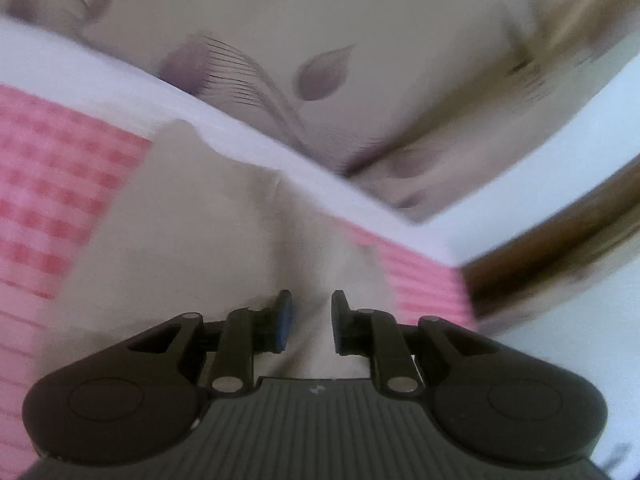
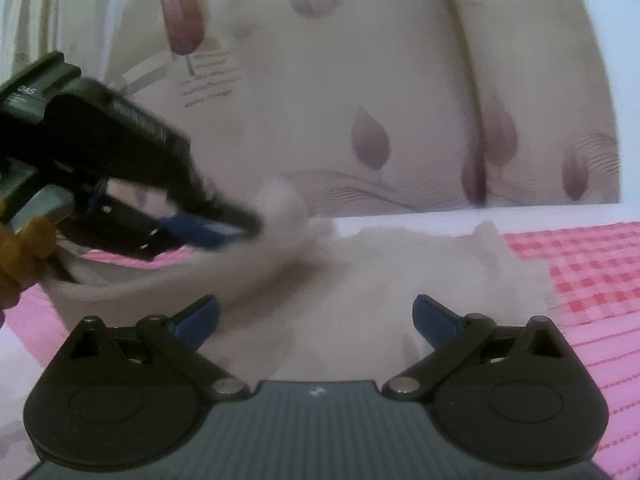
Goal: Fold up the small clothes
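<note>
Cloth (image 2: 360, 292), a small beige piece, lies spread on the pink checked sheet (image 2: 580, 264), close to the white border where the sheet meets the leaf-print bedding (image 2: 400, 80) behind it.

Right gripper (image 2: 316, 322) hovers low over the near part of the cloth, jaws spread wide, blue pads (image 2: 436, 314) well apart, nothing between them.

Left gripper (image 2: 240, 230) comes in from the left side of the right wrist view, tilted down toward the cloth's far left edge. That edge is lifted and curls up off the sheet right at its tip, with the fabric bunched pale and blurry there. Its jaws look nearly together from this side, though motion blur smears the tip, so whether the fabric is actually pinched cannot be told from here.

Over to the left wrist view: the left gripper (image 1: 312, 322) shows a narrow gap between its pads (image 1: 284, 320), and the cloth (image 1: 208, 232) fills the space below and ahead of them. No fold of fabric is clearly seen between the pads in this view; contact with the cloth is uncertain. The sheet (image 1: 52, 184) shows on both sides, and the bedding (image 1: 360, 60) runs across the top.
</note>
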Demonstrator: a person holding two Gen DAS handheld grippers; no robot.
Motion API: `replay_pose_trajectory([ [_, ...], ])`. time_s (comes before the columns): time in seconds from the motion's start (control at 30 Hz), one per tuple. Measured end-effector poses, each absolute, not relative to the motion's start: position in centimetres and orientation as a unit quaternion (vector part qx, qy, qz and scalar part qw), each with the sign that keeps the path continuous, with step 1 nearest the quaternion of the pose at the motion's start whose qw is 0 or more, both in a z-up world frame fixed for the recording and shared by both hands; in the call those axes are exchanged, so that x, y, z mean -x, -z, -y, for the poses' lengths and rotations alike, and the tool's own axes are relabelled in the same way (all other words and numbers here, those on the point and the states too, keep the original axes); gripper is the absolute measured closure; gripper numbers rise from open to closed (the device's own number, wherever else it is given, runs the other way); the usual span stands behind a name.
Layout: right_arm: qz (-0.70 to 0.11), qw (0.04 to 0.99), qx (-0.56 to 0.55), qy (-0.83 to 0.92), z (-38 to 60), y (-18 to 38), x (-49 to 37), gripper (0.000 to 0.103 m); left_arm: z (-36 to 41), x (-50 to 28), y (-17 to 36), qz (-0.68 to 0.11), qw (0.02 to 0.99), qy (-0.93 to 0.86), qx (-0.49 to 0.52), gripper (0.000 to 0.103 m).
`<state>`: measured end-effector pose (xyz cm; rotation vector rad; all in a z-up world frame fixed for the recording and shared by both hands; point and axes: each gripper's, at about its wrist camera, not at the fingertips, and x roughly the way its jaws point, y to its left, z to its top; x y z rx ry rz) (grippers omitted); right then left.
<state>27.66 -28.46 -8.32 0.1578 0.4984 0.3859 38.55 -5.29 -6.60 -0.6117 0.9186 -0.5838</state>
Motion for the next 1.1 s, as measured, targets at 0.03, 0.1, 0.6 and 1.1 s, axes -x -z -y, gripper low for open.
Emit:
replay_pose_trajectory([
  [0.03,-0.246,0.945,-0.081,-0.200,28.5,8.3,-27.6,0.000,4.9,-38.3,6.3,-0.425,0.804,0.287,0.303,0.081],
  [0.1,-0.246,0.937,-0.095,-0.229,28.8,8.3,-27.6,0.000,4.2,-37.3,5.3,-0.399,0.807,0.313,0.303,0.068],
  [0.6,-0.341,0.807,-0.389,-0.285,28.8,10.7,-32.5,0.000,-3.6,-27.2,12.2,-0.238,0.878,0.326,0.257,0.033],
  [1.1,-0.364,0.866,-0.259,-0.225,24.0,8.7,-35.6,0.074,-2.5,-25.5,14.4,-0.203,0.874,0.377,0.228,0.018],
])
